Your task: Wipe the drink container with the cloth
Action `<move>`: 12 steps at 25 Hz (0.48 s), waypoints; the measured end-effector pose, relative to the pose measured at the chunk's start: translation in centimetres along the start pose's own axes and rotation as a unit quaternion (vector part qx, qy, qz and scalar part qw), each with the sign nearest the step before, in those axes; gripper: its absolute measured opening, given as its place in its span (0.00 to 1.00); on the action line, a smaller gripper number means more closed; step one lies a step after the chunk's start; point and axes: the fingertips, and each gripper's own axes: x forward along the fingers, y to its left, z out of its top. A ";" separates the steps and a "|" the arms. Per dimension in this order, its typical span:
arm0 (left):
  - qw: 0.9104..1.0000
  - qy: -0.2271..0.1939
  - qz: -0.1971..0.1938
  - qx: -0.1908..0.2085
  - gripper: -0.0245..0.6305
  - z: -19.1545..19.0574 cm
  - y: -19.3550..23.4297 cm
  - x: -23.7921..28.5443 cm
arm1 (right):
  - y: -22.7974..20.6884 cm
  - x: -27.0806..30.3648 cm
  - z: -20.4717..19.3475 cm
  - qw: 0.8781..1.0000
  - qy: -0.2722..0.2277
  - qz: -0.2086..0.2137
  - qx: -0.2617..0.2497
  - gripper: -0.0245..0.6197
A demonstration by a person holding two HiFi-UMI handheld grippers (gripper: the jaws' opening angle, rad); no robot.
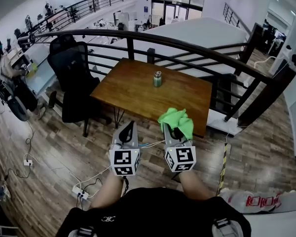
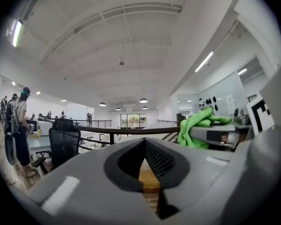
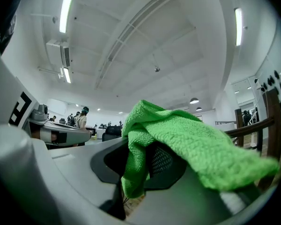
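Observation:
A small green metal drink container (image 1: 158, 79) with a silver lid stands upright near the middle of the wooden table (image 1: 133, 95). Both grippers are held in the air in front of the table's near edge, well short of the container. My right gripper (image 1: 173, 128) is shut on a bright green cloth (image 1: 176, 119), which drapes over its jaws (image 3: 178, 149). My left gripper (image 1: 128, 130) is shut with nothing between its jaws (image 2: 144, 161). The cloth (image 2: 201, 125) also shows at the right of the left gripper view.
A black office chair (image 1: 71, 80) stands at the table's left. A curved dark railing (image 1: 187, 46) runs behind the table. A power strip (image 1: 80, 191) and cables lie on the wood floor at the lower left. A person (image 1: 0, 63) sits at a desk far left.

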 end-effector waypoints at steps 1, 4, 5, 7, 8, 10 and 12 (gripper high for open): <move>1.000 0.000 -0.002 -0.001 0.12 0.0 0.3 -0.2 | 0.4 0.0 0.0 1.000 0.000 0.000 -0.001 0.14; 1.000 0.001 -0.012 -0.007 0.12 -0.2 1.4 -0.8 | 2.1 0.1 0.0 1.000 0.000 -0.002 -0.004 0.14; 1.000 0.002 -0.016 -0.007 0.12 -0.4 1.7 -1.1 | 2.7 0.1 -0.1 1.000 -0.001 -0.003 -0.005 0.14; 1.000 0.002 -0.024 -0.007 0.12 -0.8 2.2 -1.7 | 3.7 -0.2 -0.2 1.000 -0.004 -0.007 -0.008 0.14; 1.000 0.001 -0.027 -0.007 0.12 -0.9 2.3 -2.1 | 4.1 -0.4 -0.2 1.000 -0.005 -0.011 -0.009 0.14; 1.000 -0.001 -0.030 -0.008 0.12 -1.0 2.9 -2.6 | 4.6 -0.7 0.0 1.000 -0.008 -0.017 -0.010 0.14; 0.999 -0.004 -0.030 -0.009 0.12 -0.7 3.7 -2.7 | 5.1 -0.4 0.4 1.000 -0.012 -0.022 -0.012 0.14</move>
